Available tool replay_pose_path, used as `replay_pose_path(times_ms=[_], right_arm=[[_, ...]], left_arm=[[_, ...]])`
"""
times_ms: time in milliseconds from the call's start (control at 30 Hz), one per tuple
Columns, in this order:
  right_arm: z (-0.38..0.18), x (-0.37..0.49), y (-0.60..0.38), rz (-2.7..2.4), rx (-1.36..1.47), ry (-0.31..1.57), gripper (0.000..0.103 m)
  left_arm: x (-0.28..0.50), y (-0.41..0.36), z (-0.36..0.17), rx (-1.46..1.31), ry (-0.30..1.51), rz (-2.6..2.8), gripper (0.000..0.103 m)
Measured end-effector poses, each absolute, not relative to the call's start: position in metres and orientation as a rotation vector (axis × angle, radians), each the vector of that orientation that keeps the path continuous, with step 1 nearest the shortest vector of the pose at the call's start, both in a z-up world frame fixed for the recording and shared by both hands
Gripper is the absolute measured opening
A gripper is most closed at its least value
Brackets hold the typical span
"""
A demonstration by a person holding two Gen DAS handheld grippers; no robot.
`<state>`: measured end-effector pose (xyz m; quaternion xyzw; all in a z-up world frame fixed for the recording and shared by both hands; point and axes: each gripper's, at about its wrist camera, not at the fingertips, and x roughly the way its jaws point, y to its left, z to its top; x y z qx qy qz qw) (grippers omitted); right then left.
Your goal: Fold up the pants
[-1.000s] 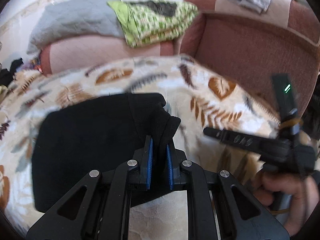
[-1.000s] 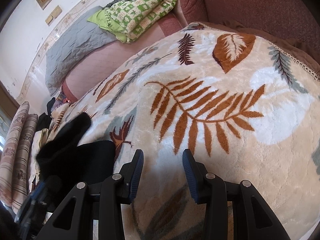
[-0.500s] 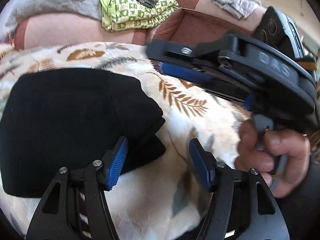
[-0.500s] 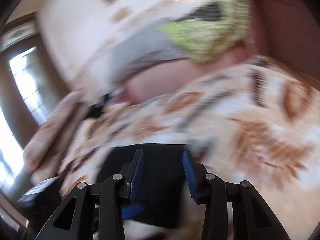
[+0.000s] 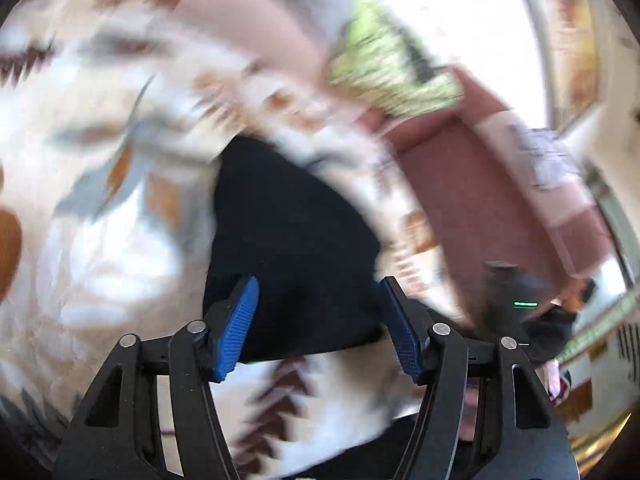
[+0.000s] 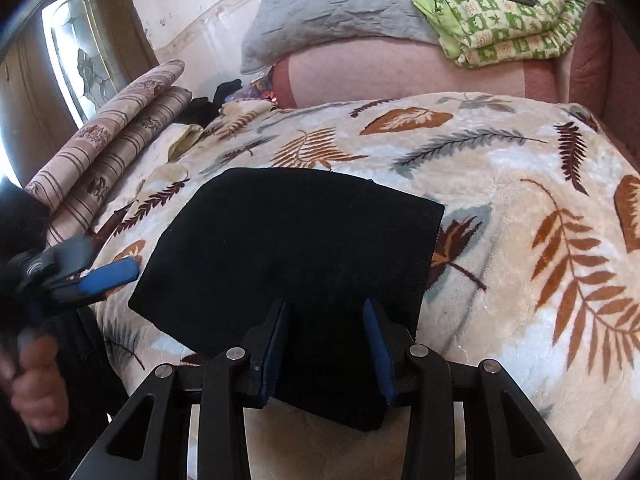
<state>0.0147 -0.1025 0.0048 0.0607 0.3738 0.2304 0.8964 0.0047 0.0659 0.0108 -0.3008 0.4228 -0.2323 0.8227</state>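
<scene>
The folded black pants [image 6: 288,256] lie on the leaf-print blanket [image 6: 520,240], near edge between the right gripper [image 6: 326,344]'s parted pads. Left gripper [image 5: 318,328], jaws just closing slightly, gapes empty above them; bare blanket lies rightward.

view: heavy motion blur
left gripper [image 5: 318,322]: blue-padded fingers [image 5: 237,326] stood apart; had just closed in a little; nothing pressed between them
pants [image 5: 294,236]: black folded bundle, lay on blanket, seen behind the gap between fingers
blanket [image 5: 100,208]: cream, leaf print
sofa [image 5: 472,184]: reddish, at right
green cloth [image 5: 384,76]: piled on sofa, blurred
</scene>
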Motion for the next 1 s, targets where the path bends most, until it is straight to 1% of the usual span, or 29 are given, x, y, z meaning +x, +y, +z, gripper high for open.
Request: replay_pose_path(times_ms=[33, 67, 200, 333, 367, 433, 500, 567, 633, 733, 800, 833, 900, 933, 1000], right_arm=[[0.005, 0.017, -0.102, 0.480, 0.129, 0.775, 0.038], [0.004, 0.017, -0.103, 0.482, 0.135, 0.778, 0.038], [0.003, 0.016, -0.101, 0.473, 0.119, 0.770, 0.038], [0.004, 0.015, -0.101, 0.471, 0.131, 0.770, 0.038], [0.004, 0.014, -0.101, 0.470, 0.127, 0.768, 0.038], [0.004, 0.014, -0.100, 0.468, 0.117, 0.768, 0.038], [0.004, 0.014, -0.100, 0.467, 0.111, 0.768, 0.038], [0.003, 0.014, -0.099, 0.470, 0.108, 0.773, 0.038], [0.003, 0.013, -0.099, 0.468, 0.098, 0.772, 0.038], [0.003, 0.013, -0.099, 0.469, 0.101, 0.773, 0.038], [0.003, 0.013, -0.101, 0.473, 0.112, 0.774, 0.039], [0.003, 0.013, -0.101, 0.474, 0.111, 0.773, 0.039], [0.002, 0.013, -0.102, 0.477, 0.115, 0.770, 0.039], [0.002, 0.013, -0.102, 0.477, 0.118, 0.769, 0.039], [0.004, 0.013, -0.103, 0.477, 0.124, 0.773, 0.038]], left_arm=[[0.005, 0.068, 0.002, -0.643, 0.884, -0.483, 0.052], [0.005, 0.067, 0.003, -0.624, 0.877, -0.485, 0.051], [0.006, 0.064, 0.020, -0.591, 0.895, -0.472, 0.052], [0.032, 0.056, 0.062, -0.485, 0.807, -0.473, 0.055], [0.044, 0.053, 0.063, -0.473, 0.822, -0.486, 0.055], [0.072, 0.048, 0.049, -0.457, 0.886, -0.490, 0.055], [0.090, 0.039, 0.014, -0.400, 1.001, -0.453, 0.054], [0.080, 0.036, 0.011, -0.345, 0.928, -0.460, 0.054], [0.077, 0.031, 0.019, -0.285, 0.916, -0.462, 0.054], [0.087, 0.051, 0.042, -0.442, 0.882, -0.501, 0.054], [0.098, 0.058, 0.052, -0.473, 0.845, -0.483, 0.056], [0.106, 0.057, 0.046, -0.461, 0.869, -0.471, 0.056], [0.122, 0.046, 0.008, -0.435, 1.022, -0.470, 0.055], [0.118, 0.045, -0.003, -0.410, 0.987, -0.477, 0.056], [0.112, 0.046, 0.002, -0.398, 0.956, -0.483, 0.056]])
